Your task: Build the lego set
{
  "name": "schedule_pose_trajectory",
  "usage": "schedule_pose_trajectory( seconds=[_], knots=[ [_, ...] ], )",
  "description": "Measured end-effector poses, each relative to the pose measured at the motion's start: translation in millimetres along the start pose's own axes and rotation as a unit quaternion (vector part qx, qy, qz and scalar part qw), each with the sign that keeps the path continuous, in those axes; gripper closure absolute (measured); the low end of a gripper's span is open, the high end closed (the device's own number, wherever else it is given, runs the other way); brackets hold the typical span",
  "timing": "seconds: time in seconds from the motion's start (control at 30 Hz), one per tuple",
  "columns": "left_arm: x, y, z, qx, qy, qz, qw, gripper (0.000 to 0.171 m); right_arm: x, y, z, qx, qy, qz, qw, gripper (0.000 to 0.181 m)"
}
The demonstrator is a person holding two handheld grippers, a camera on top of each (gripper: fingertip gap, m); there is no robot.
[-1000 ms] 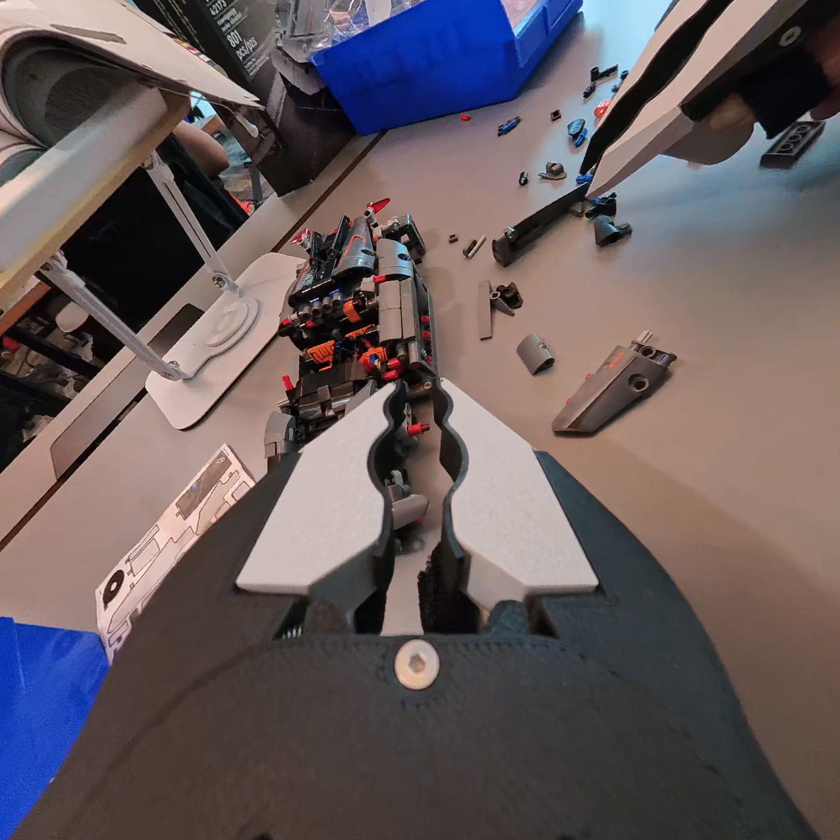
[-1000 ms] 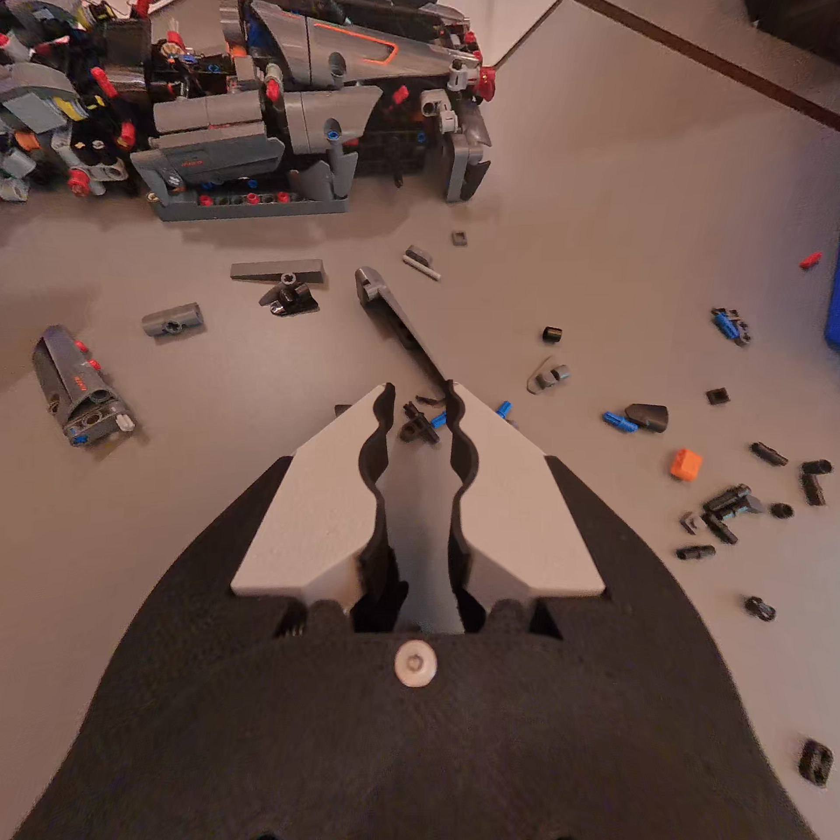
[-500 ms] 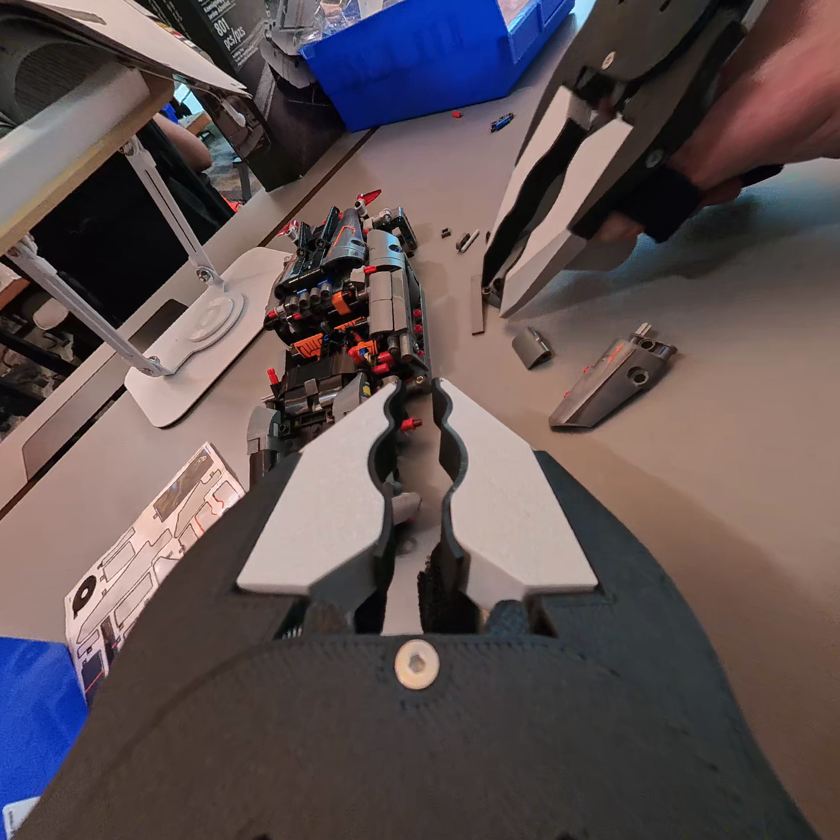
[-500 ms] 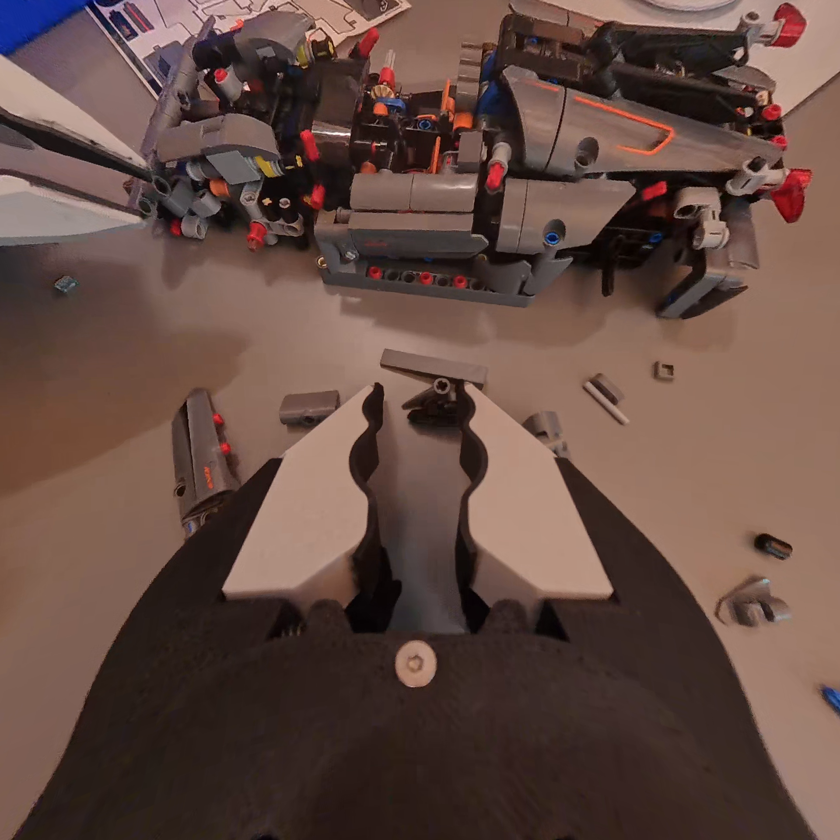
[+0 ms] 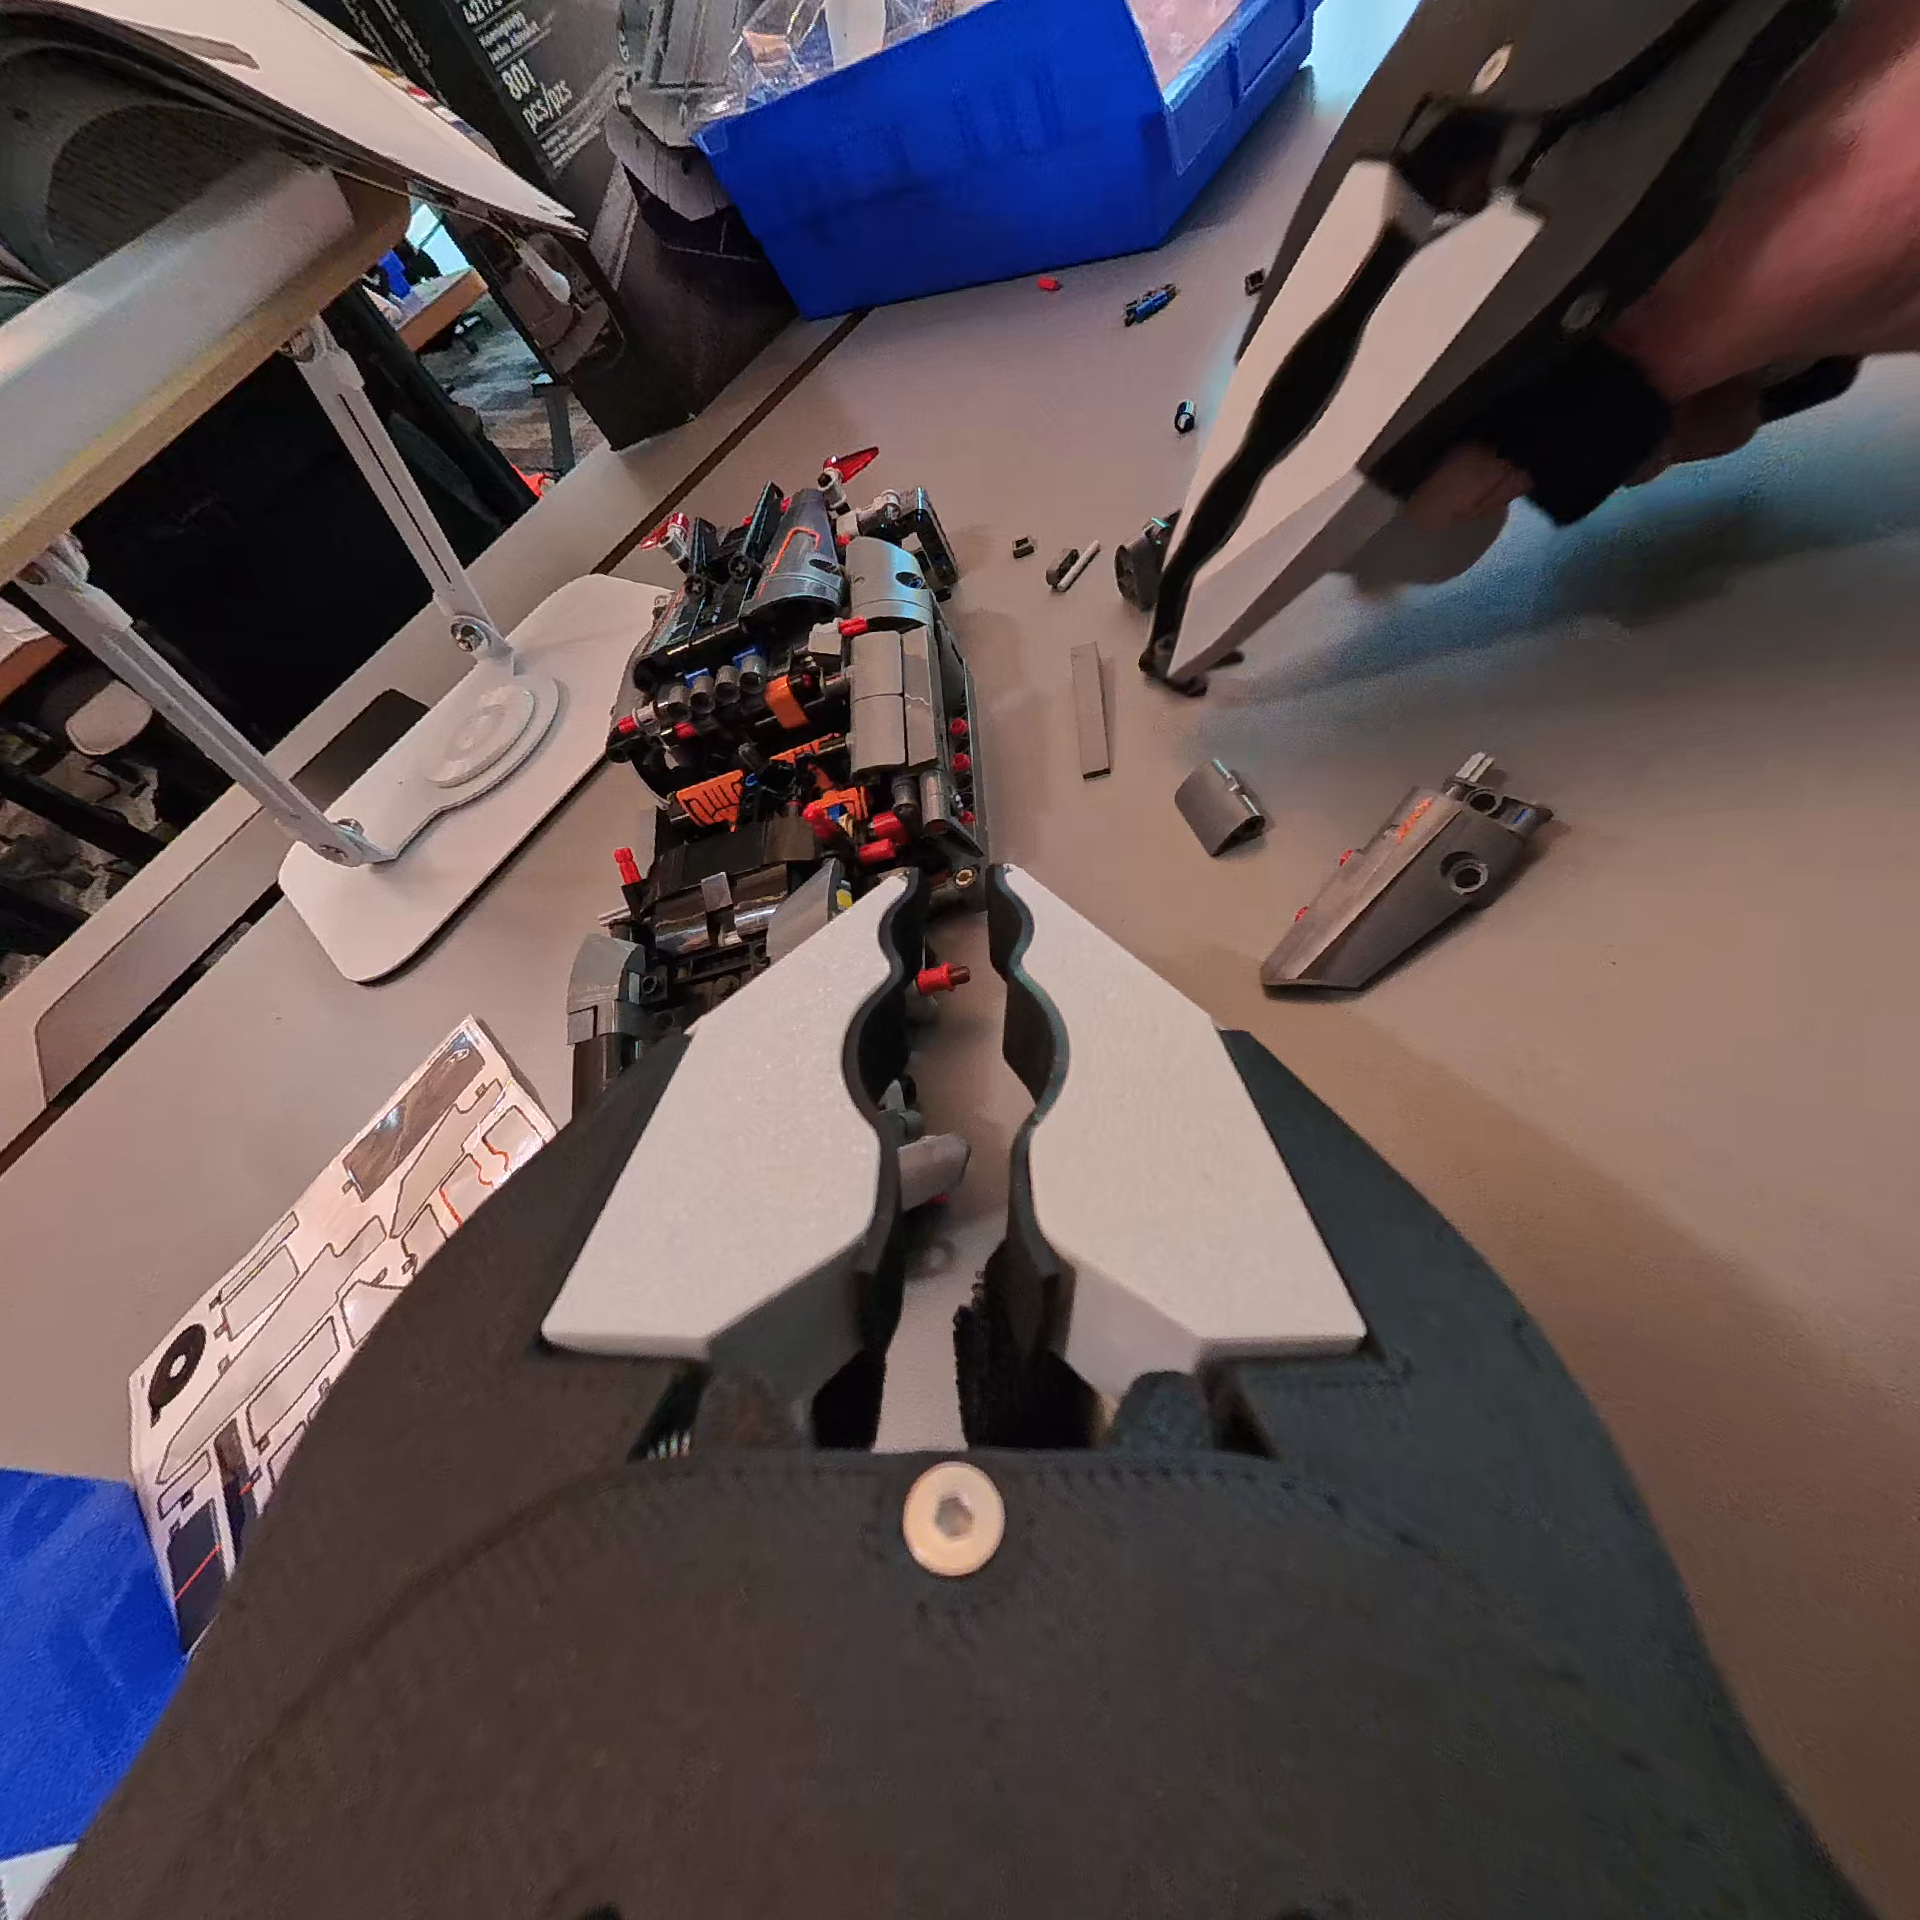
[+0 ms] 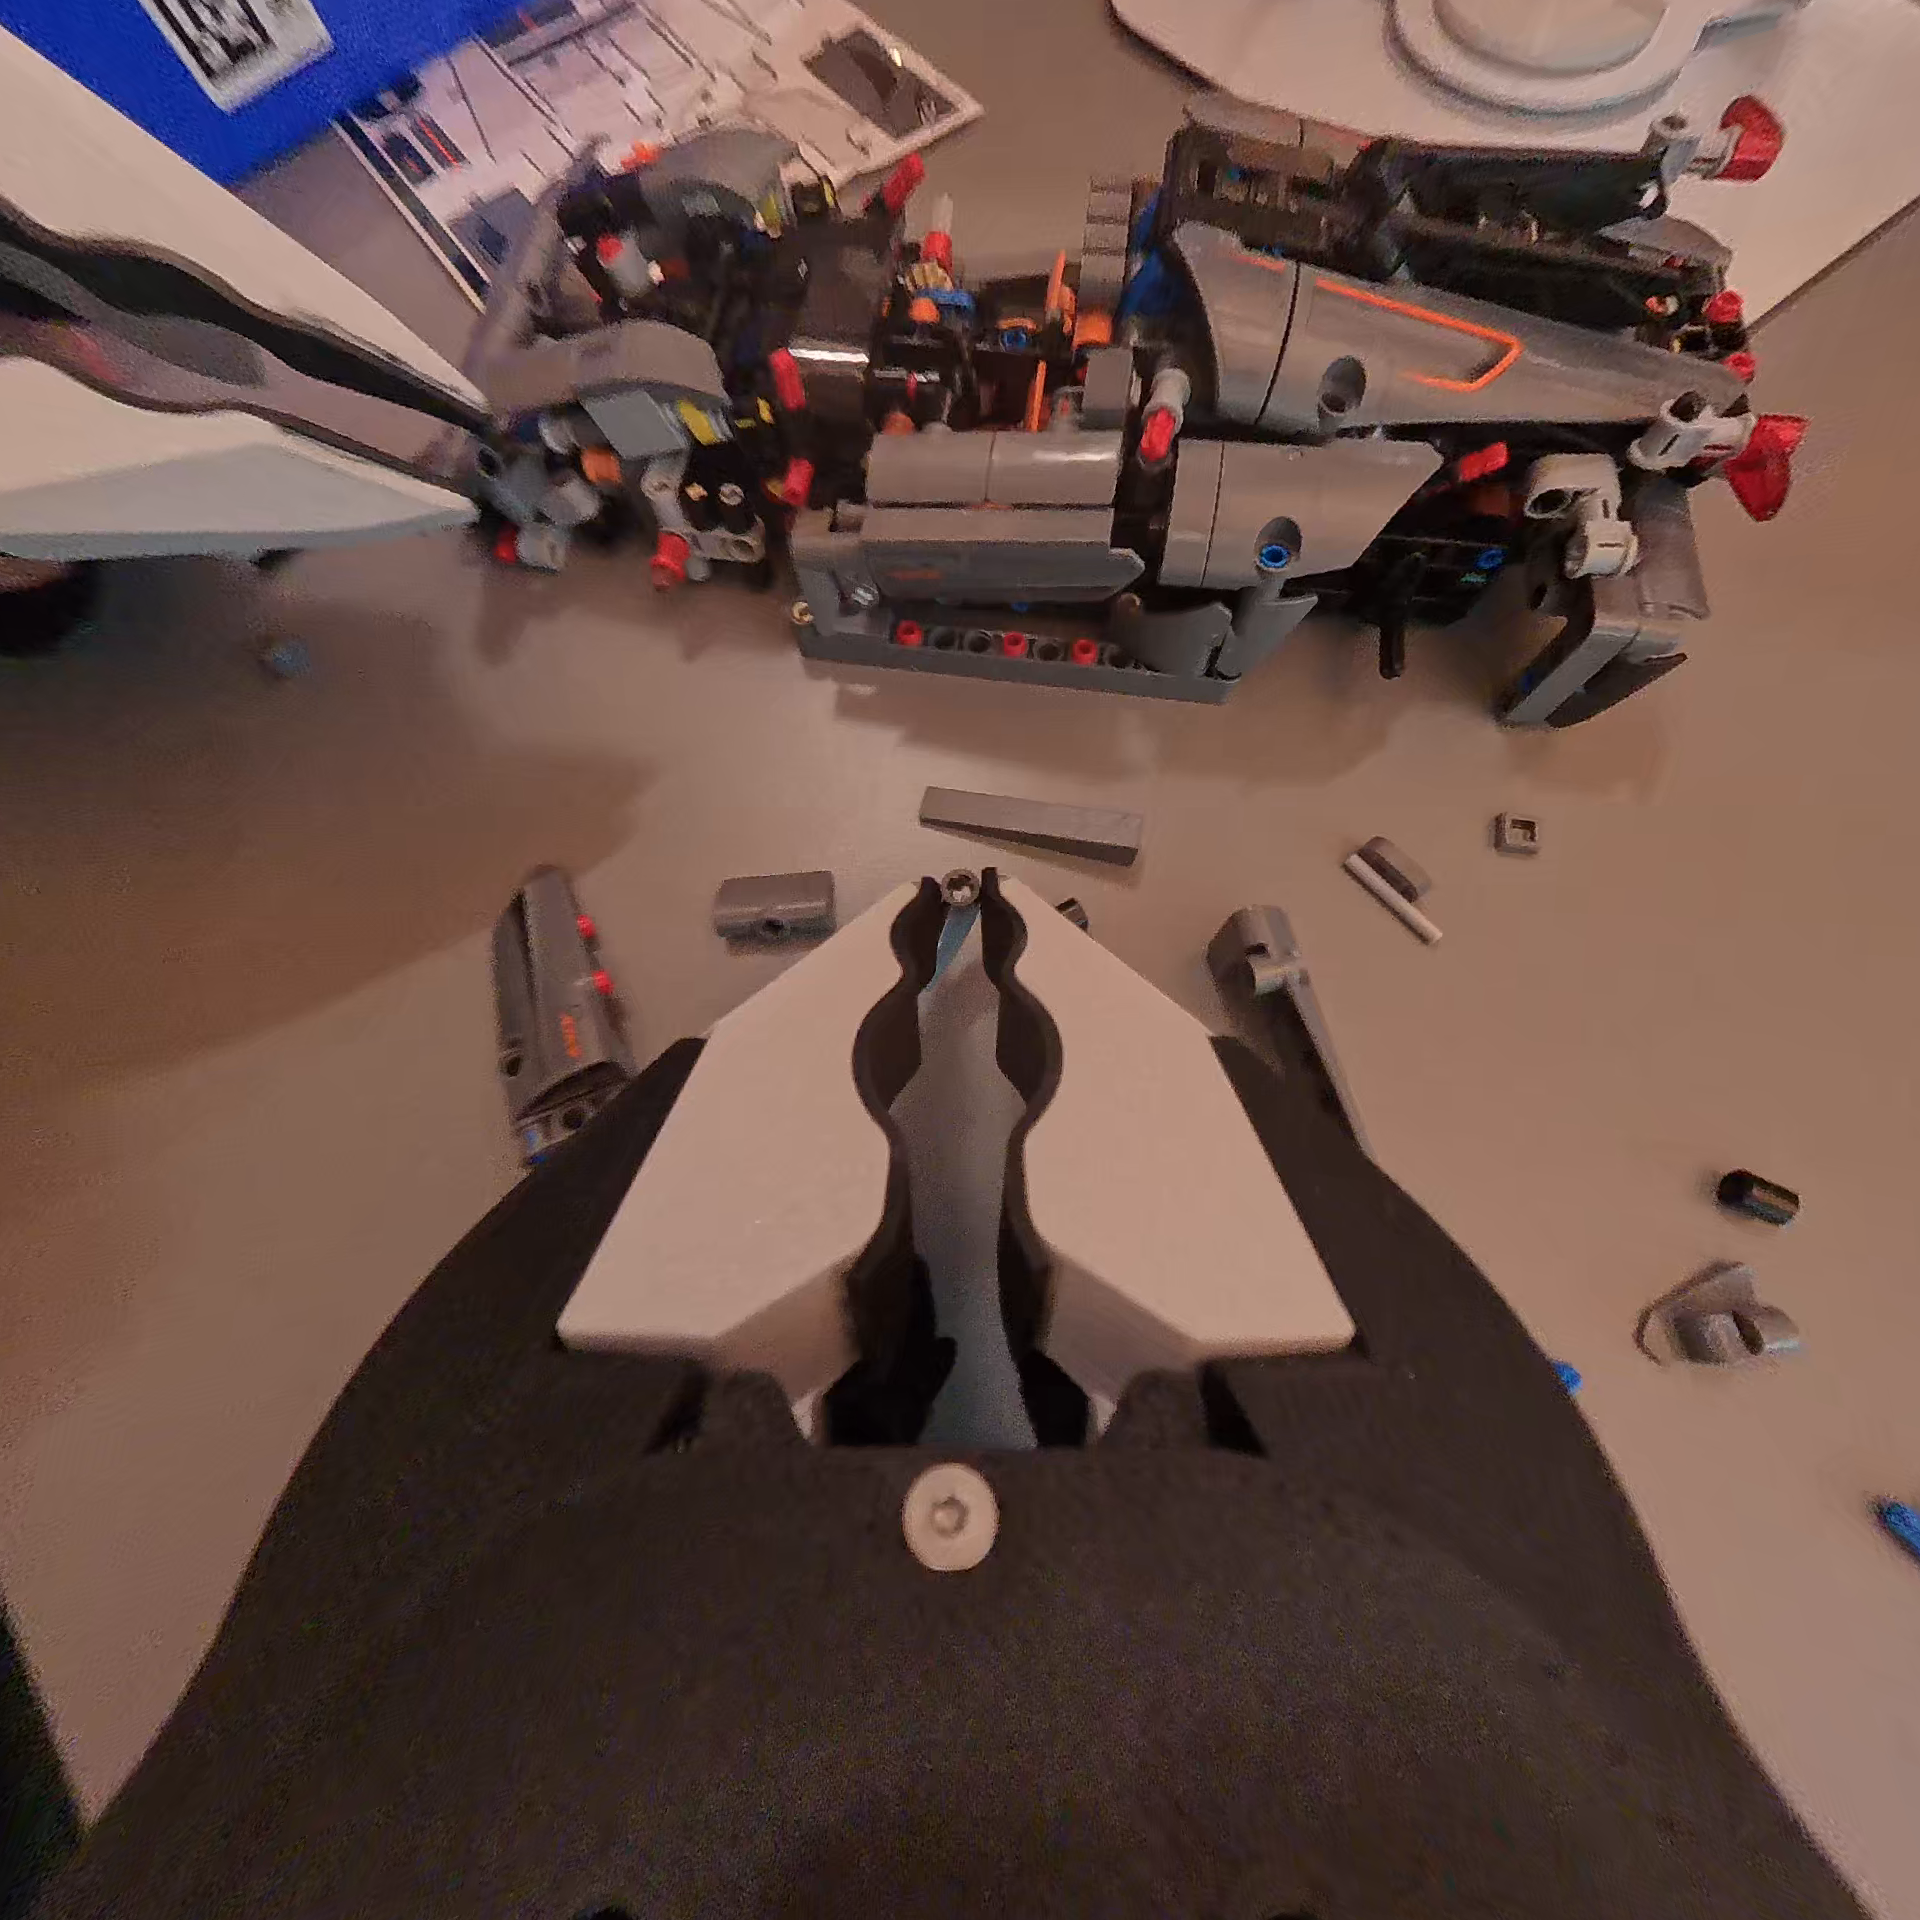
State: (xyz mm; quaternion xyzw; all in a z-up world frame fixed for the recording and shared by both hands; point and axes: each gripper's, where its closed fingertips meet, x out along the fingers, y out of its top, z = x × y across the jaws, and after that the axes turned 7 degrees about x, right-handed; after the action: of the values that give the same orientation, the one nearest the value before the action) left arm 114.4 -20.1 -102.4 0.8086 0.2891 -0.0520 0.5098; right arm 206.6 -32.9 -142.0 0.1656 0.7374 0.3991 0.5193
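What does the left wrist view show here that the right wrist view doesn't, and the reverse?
Only the left wrist view shows the large blue bin at the far table edge, the dark box beside it, and the white stand's arms.

Only the right wrist view shows the small part pinched at the right tongs tips, and the black cylinder lying to the right.

Both show the lego car, the flat grey strip, the grey wedge panel, the sticker sheet, and the left tongs at the car's front end.
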Motion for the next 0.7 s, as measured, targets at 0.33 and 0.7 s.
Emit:
schedule_pose_trajectory(
  seconds=[0.33,0.7],
  knots=[
    [-3,12,12,0.031,-0.018,0.014,0.999,0.157,-53,-38,-23,0.032,0.017,0.002,0.999,0.176],
    [6,20,72,0.086,-0.144,-0.018,0.986,0.132,-64,-49,-33,0.035,0.024,0.032,0.999,0.176]
  ],
)
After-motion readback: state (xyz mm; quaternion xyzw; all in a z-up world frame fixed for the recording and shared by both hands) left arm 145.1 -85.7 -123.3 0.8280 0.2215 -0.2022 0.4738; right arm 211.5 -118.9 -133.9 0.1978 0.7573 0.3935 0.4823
